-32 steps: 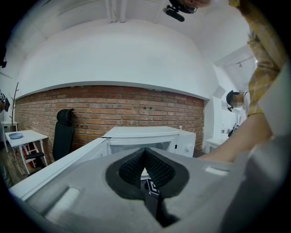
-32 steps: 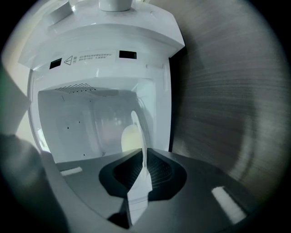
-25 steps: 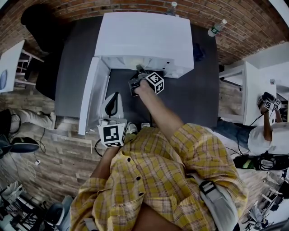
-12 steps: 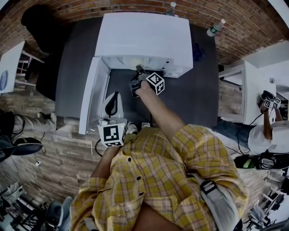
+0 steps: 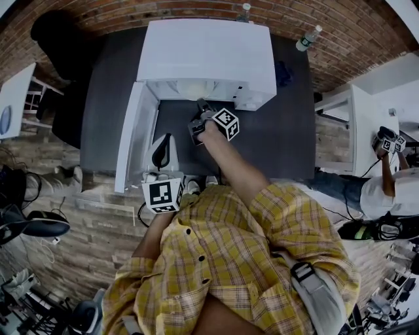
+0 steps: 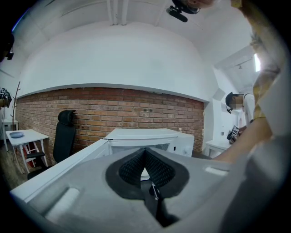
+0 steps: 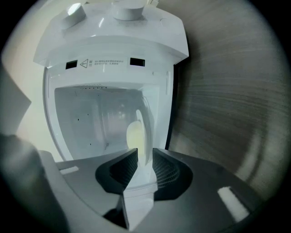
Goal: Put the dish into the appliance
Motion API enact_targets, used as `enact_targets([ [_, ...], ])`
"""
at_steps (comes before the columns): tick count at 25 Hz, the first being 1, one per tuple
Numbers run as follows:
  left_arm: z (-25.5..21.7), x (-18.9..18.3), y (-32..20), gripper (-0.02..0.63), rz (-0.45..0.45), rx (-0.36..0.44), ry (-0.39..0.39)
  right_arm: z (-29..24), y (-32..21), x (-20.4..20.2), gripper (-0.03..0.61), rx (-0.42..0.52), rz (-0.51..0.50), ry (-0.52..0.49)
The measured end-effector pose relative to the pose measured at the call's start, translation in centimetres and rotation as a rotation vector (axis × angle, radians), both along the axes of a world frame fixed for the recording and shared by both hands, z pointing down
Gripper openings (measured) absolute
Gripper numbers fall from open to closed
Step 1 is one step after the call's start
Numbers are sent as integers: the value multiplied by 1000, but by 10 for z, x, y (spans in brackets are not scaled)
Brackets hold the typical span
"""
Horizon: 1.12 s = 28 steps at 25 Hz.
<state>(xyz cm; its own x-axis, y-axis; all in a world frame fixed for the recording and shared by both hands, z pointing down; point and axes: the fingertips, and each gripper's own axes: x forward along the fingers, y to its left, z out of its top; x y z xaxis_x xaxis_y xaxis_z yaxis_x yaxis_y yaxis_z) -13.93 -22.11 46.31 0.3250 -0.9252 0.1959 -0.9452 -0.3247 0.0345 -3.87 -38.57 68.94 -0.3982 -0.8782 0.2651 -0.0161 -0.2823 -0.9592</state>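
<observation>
A white appliance (image 5: 206,52) stands on the dark grey table (image 5: 281,137), its door (image 5: 134,141) swung open to the left. The dish (image 7: 135,136), a pale cream plate, sits inside the lit cavity, edge-on in the right gripper view. My right gripper (image 5: 200,108) is at the cavity's mouth. It (image 7: 144,154) is open: the jaws have just been opening, then eased in slightly. The dish's near rim lies in the gap without the pads pressing on it. My left gripper (image 5: 167,139) hangs by the door, shut and empty (image 6: 145,152).
Two bottles (image 5: 243,10) (image 5: 308,39) stand behind the appliance. A black chair (image 5: 55,33) is at the back left, beside a white table (image 5: 13,91). Another white table (image 5: 357,131) and a second person (image 5: 393,190) are on the right.
Both grippers stay where they were. The head view has shifted slightly, and the pale inside of the cavity shows a little more now.
</observation>
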Motion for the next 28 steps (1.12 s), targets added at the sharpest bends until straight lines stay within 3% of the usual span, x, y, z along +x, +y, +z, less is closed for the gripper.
enact_targets([
  [12, -7, 15, 13, -2, 35, 20, 19, -48, 35, 7, -11, 134, -66, 17],
  [23, -13, 22, 23, -2, 44, 28, 53, -132, 79, 2, -11, 328, -189, 95],
  [28, -16, 29, 24, -2, 50, 36, 61, -160, 94, 7, -9, 415, -236, 189],
])
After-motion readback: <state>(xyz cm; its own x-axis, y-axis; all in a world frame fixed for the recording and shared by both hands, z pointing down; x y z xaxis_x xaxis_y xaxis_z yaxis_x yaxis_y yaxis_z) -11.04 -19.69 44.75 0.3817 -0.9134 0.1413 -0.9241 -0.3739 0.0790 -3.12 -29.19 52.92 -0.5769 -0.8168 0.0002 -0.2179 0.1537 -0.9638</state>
